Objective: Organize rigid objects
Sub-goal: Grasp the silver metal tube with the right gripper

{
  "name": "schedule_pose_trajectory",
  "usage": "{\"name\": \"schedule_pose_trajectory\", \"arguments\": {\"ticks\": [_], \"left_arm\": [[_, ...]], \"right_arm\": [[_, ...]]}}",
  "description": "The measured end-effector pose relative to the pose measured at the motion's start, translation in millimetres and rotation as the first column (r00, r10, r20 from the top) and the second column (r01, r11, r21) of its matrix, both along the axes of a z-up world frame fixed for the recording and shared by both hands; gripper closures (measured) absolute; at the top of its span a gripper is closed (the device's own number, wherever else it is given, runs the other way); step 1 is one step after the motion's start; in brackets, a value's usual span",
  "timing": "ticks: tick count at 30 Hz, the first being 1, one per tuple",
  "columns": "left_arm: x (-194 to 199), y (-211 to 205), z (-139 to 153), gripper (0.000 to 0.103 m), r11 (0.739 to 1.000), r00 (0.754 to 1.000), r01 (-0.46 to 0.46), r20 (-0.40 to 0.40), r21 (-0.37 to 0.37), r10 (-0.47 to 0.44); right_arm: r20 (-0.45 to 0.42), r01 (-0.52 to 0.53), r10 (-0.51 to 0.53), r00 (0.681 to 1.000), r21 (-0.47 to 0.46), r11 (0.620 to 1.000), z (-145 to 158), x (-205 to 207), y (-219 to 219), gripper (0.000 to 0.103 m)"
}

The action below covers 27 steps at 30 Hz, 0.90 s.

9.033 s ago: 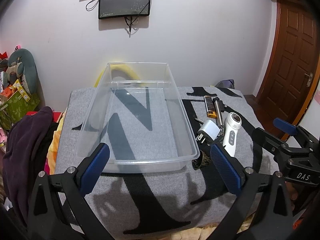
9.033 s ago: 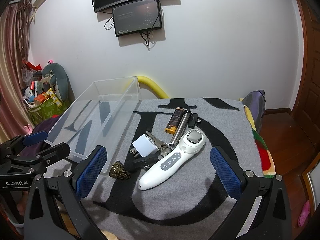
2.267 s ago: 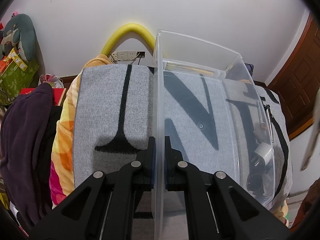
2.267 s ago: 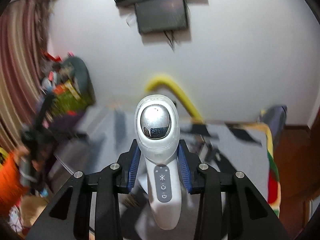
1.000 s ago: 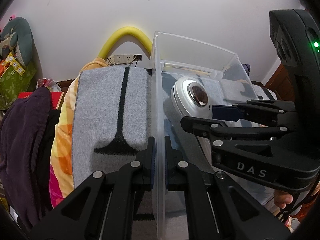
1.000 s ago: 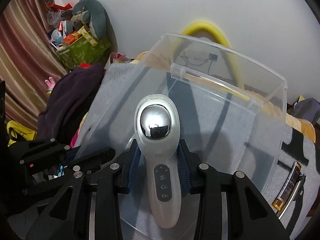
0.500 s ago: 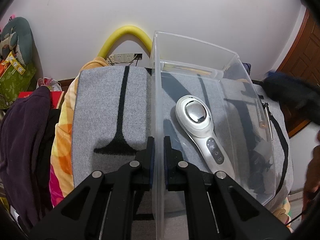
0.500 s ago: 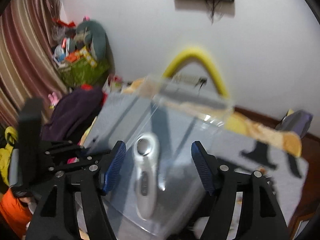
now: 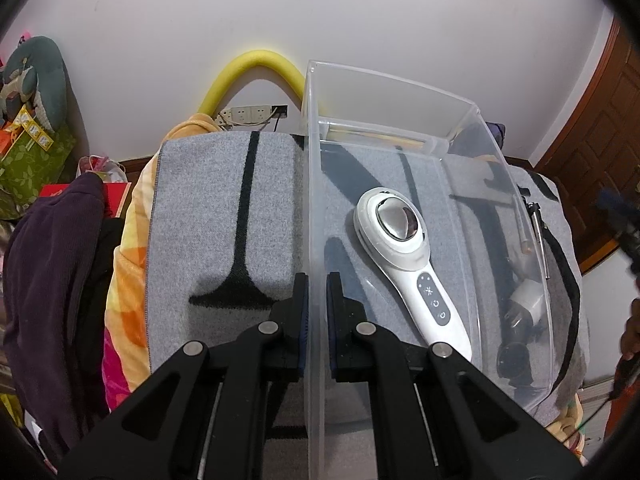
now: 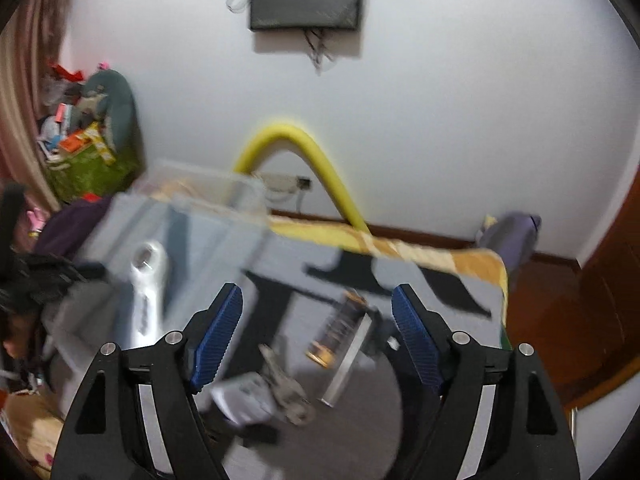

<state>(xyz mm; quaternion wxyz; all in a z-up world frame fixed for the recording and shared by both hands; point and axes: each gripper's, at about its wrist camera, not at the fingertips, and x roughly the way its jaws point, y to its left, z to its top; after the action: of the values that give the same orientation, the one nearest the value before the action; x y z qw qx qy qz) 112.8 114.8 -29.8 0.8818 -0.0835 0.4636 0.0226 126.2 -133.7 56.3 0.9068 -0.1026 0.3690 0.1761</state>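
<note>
The left gripper (image 9: 316, 316) is clamped on the near wall of the clear plastic bin (image 9: 472, 120), one finger outside and one inside, pinning it to the grey blanket (image 9: 208, 208). Inside the bin lies the white handheld massager (image 9: 408, 256), metal head toward the far wall, handle toward the gripper, flat on the floor. The right gripper (image 10: 318, 336) is empty and its jaws are opening, nothing between them, pointed down at the loose things left on the blanket: a brown-and-yellow lighter (image 10: 340, 328), a metal tube (image 10: 350, 364) just beside it, a bunch of keys (image 10: 286, 384) and a white charger plug (image 10: 244, 396) (the view is blurred, so fine detail is a guess). How will these handle? All hard and light, I'd judge. The lighter looks smooth and rounded, so it may squirt out of a pinch; take it across the narrow middle of its body. The tube likely rolls, so grip it across its width near the centre. The keys are floppy as a bunch and lie flat; the ring end looks best. The plug is boxy: squeeze its flat sides, clear of the prongs.
</note>
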Motion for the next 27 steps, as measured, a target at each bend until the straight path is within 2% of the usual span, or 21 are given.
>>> {"name": "schedule_pose_trajectory", "arguments": {"ticks": [4,6,8,12,14,15,21,22,23,27], "left_arm": [[0.0,-0.9,0.5,0.097,1.000,1.000,-0.001,-0.002,0.004,0.001],[-0.2,-1.9,0.8,0.097,1.000,1.000,-0.001,-0.004,0.006,0.001],[0.1,-2.0,0.8,0.097,1.000,1.000,0.000,-0.006,0.008,0.000],[0.5,-2.4,0.8,0.097,1.000,1.000,0.001,-0.008,0.014,0.000],[0.6,-2.7,0.8,0.097,1.000,1.000,0.001,-0.008,0.017,-0.001],[0.3,-2.8,0.8,0.097,1.000,1.000,0.001,-0.008,0.018,-0.001],[0.2,-3.3,1.7,0.097,1.000,1.000,0.000,-0.008,0.016,0.000],[0.0,-3.3,1.9,0.097,1.000,1.000,-0.001,-0.008,0.016,0.001],[0.3,-3.2,1.7,0.097,1.000,1.000,0.000,-0.008,0.016,0.000],[0.2,-3.4,1.9,0.097,1.000,1.000,0.000,-0.008,0.014,0.000]], "right_arm": [[-0.084,0.033,-0.033,0.996,0.001,0.999,-35.5,4.4,-18.2,0.029],[-0.134,0.047,-0.045,0.990,0.012,0.999,-53.7,6.6,-24.4,0.034],[-0.188,0.058,-0.052,0.981,0.026,0.998,-69.7,10.1,-29.7,0.045],[-0.232,0.078,-0.067,0.970,0.037,0.996,-85.3,12.7,-39.3,0.059],[-0.237,0.074,-0.061,0.970,0.046,0.996,-89.2,12.0,-41.8,0.072],[-0.235,0.074,-0.063,0.970,0.040,0.996,-89.8,13.3,-41.7,0.074],[-0.222,0.076,-0.068,0.973,0.029,0.997,-91.7,23.4,-38.7,0.075],[-0.217,0.075,-0.068,0.974,0.028,0.997,-91.5,23.6,-37.1,0.077],[-0.210,0.072,-0.064,0.976,0.029,0.997,-90.9,23.9,-36.1,0.084],[-0.197,0.077,-0.069,0.978,0.036,0.996,-87.9,18.8,-37.2,0.089]]}}
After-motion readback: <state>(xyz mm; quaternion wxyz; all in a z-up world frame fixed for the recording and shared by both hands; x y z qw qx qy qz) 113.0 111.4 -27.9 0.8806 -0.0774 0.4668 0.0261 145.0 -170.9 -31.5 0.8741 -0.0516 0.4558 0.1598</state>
